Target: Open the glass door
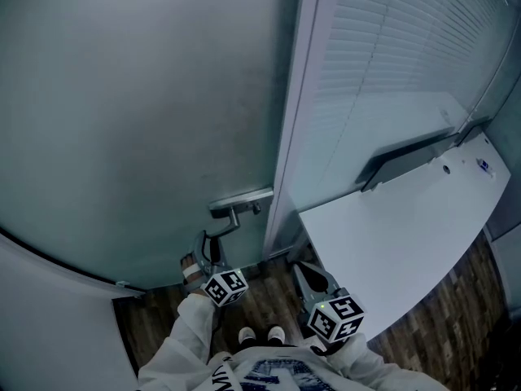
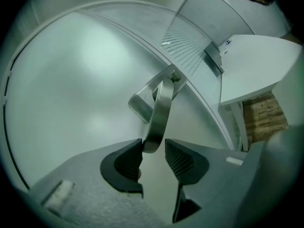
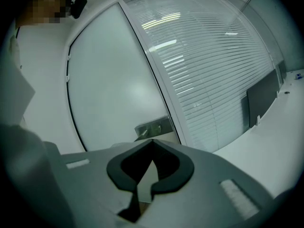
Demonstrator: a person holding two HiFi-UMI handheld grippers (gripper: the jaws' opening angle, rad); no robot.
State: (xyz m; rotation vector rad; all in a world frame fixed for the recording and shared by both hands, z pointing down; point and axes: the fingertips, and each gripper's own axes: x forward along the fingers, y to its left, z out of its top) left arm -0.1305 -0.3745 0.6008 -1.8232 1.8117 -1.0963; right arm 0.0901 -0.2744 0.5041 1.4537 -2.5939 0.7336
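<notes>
Jaws of the left claw (image 2: 153, 148) stand partly apart around the free end of the door handle (image 2: 159, 113), which juts from the glass door (image 2: 71, 80); they do not clamp it. The right claw (image 3: 152, 144) is closed and empty, well apart from the door handle.

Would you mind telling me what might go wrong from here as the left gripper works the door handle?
1. Only the tip of the lever handle sits between the open jaws of the left gripper, with a gap at one pad; it could slip out when pressed.
2. The right gripper, shut and empty, appears close to the white desk edge and might knock it.
</notes>
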